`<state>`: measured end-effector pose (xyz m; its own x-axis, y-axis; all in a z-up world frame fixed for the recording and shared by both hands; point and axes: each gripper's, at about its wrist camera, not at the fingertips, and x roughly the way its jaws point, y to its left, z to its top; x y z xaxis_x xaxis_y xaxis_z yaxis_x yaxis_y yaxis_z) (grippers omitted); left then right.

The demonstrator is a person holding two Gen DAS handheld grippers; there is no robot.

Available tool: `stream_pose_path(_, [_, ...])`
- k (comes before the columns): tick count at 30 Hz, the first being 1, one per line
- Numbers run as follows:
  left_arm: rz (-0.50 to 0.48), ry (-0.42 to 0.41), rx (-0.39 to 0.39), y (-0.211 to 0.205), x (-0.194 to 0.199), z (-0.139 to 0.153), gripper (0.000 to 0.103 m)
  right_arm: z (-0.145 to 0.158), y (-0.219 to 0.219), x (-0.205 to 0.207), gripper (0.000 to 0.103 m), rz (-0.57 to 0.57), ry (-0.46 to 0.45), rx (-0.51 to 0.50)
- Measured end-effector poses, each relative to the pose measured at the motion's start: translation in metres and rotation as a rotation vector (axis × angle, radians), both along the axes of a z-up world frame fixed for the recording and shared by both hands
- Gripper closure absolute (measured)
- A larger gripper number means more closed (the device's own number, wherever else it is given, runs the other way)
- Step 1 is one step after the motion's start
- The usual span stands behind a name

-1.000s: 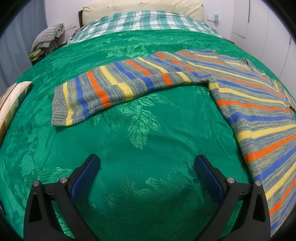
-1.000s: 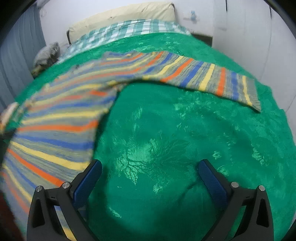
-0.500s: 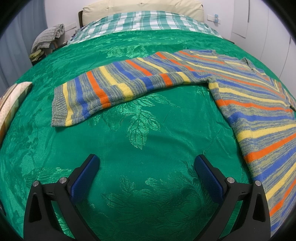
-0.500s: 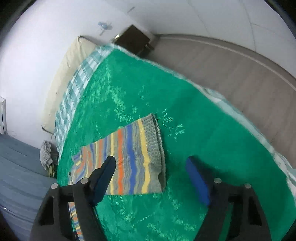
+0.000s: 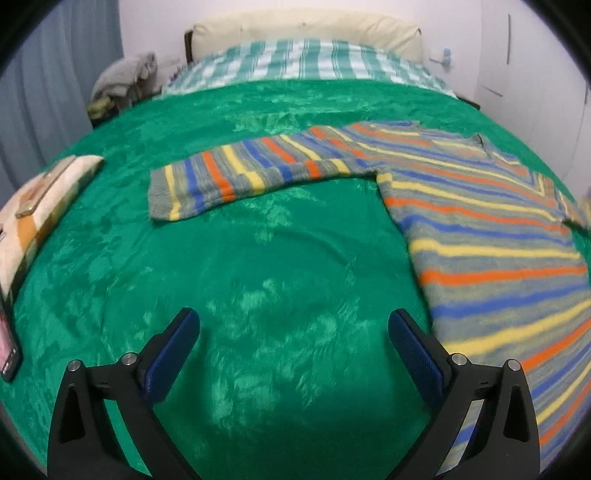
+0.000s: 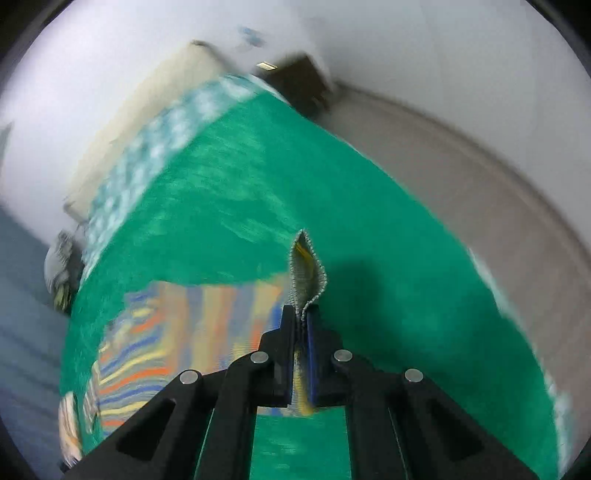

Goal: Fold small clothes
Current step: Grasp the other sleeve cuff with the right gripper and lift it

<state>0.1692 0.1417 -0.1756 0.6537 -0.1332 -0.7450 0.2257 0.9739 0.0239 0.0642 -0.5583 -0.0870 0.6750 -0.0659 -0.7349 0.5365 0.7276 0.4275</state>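
Pinching the grey ribbed cuff (image 6: 308, 275) of the striped sweater (image 5: 480, 236), the right gripper (image 6: 301, 321) has its jaws clamped on the knit, and the cuff stands up in a loop above the green bedspread (image 6: 229, 192). Left gripper (image 5: 293, 332) hangs wide and empty over bare bedspread, the sweater body just beside its right finger and the other sleeve (image 5: 236, 173) flat further out. Beyond: checked sheet (image 5: 295, 66), cream headboard (image 5: 303, 31).
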Motion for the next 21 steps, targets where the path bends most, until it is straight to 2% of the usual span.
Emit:
stream_pose_path(3, [0.033, 0.054, -0.026, 0.005, 0.008, -0.019, 0.001, 0.060, 0.047, 0.038, 0.097, 0.140, -0.084, -0.036])
stream_pose_path(4, [0.033, 0.048, -0.040, 0.006, 0.011, -0.020, 0.001, 0.078, 0.072, 0.058, 0.097, 0.208, -0.105, -0.037])
stream_pose_path(8, [0.030, 0.054, -0.099, 0.013, 0.016, -0.022, 0.001, 0.107, 0.160, 0.122, 0.097, 0.413, -0.147, -0.004])
stream_pose_path(10, [0.027, 0.052, -0.105, 0.014, 0.016, -0.022, 0.000, 0.103, 0.205, 0.156, 0.096, 0.491, -0.147, 0.040])
stream_pose_path(11, [0.025, 0.050, -0.105, 0.013, 0.015, -0.023, 0.000, 0.093, 0.229, 0.175, 0.091, 0.526, -0.129, 0.070])
stream_pose_path(13, [0.023, 0.051, -0.111, 0.013, 0.016, -0.024, 0.000, 0.070, 0.251, 0.197, 0.077, 0.570, -0.086, 0.156])
stream_pose_path(14, [0.023, 0.052, -0.114, 0.013, 0.016, -0.025, 0.000, 0.058, 0.259, 0.207, 0.075, 0.575, -0.070, 0.202])
stream_pose_path(16, [0.024, 0.053, -0.117, 0.014, 0.016, -0.025, 0.000, 0.047, 0.262, 0.209, 0.075, 0.583, -0.067, 0.232])
stream_pose_path(19, [0.027, 0.053, -0.107, 0.012, 0.017, -0.027, 0.000, 0.040, 0.252, 0.205, 0.075, 0.566, -0.044, 0.162])
stream_pose_path(21, [0.028, 0.052, -0.101, 0.012, 0.017, -0.027, 0.000, 0.034, 0.247, 0.199, 0.075, 0.546, 0.037, 0.036])
